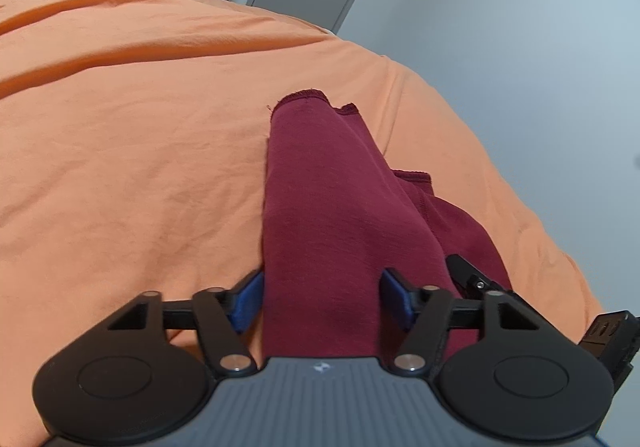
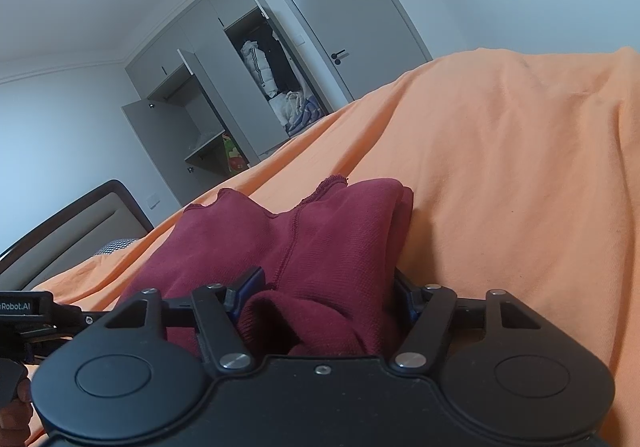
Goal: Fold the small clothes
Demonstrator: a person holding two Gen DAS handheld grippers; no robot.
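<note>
A dark red garment (image 1: 320,187) lies folded into a long narrow strip on the orange bedsheet (image 1: 140,127), its hemmed end pointing away. My left gripper (image 1: 322,287) is open, and the near end of the strip runs between its blue pads (image 1: 250,299). In the right wrist view the same garment (image 2: 320,231) is bunched in folds between the fingers of my right gripper (image 2: 326,287), which is open too. The two grippers sit side by side at the near end. Part of the right gripper (image 1: 472,279) shows in the left wrist view.
The bed's right edge (image 1: 500,175) drops off close to the garment. A dark headboard (image 2: 72,227) stands to the left. Beyond the bed stand a grey wardrobe (image 2: 240,87) with open doors and clothes inside, and a closed door (image 2: 352,19). Wide orange sheet (image 2: 520,167) spreads around.
</note>
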